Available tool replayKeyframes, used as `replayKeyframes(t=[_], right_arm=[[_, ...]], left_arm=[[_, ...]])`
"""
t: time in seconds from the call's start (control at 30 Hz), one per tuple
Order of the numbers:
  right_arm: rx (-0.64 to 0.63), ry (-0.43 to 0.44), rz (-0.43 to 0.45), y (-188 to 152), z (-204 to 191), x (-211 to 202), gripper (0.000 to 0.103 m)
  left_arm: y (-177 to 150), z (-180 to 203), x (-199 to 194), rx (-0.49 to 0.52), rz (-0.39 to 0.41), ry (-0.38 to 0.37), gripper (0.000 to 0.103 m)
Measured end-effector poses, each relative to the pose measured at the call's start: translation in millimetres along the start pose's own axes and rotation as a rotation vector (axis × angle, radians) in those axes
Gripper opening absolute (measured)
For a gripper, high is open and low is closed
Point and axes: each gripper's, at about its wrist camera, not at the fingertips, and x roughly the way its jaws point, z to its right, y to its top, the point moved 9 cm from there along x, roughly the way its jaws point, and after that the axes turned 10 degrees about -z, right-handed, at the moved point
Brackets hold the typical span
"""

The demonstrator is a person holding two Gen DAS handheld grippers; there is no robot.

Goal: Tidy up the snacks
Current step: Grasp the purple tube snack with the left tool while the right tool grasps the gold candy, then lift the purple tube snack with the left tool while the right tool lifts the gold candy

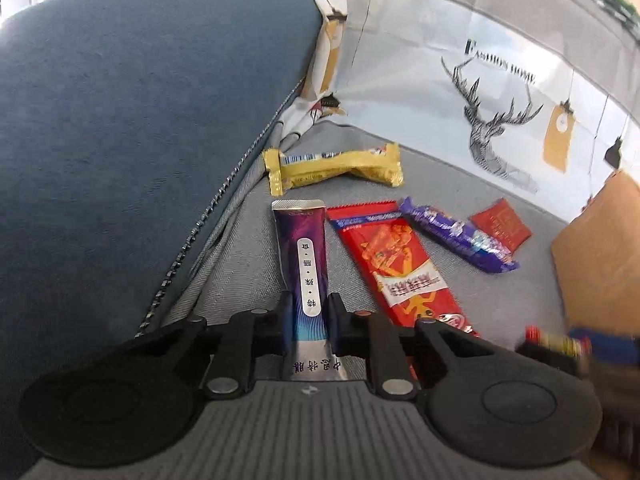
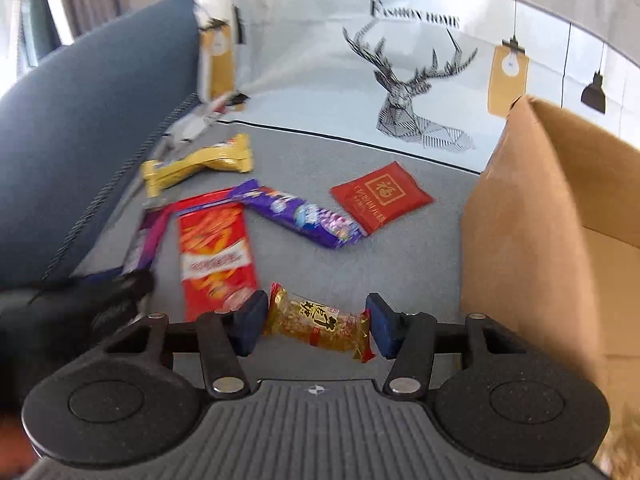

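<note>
A grey sofa seat runs to a deer-print cushion at twelve o'clock. The left claw is clamped on a purple sachet; a red pack lies at two o'clock. In the right view, the right claw pinches a gold candy endwise, with a cardboard box at three o'clock.

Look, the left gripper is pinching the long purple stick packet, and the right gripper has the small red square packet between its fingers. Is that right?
Not quite. In the right wrist view, the right gripper has the small golden peanut candy packet between its fingers. The small red square packet lies untouched on the grey cushion. The left gripper does pinch the long purple stick packet.
</note>
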Motion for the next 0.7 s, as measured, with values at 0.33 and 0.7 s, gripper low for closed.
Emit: replayKeyframes(t=[0.33, 0.7], right_arm=[[-0.111, 0.049, 0.011, -88.3, -36.3, -58.6, 0.056], [-0.221, 0.073, 0.025, -179.0, -31.7, -72.4, 0.056]], left_arm=[[-28.9, 15.0, -59.2, 0.048, -0.037, -0.245, 0.018], [-105.5, 52.0, -89.5, 0.107, -0.273, -0.320, 0.019]])
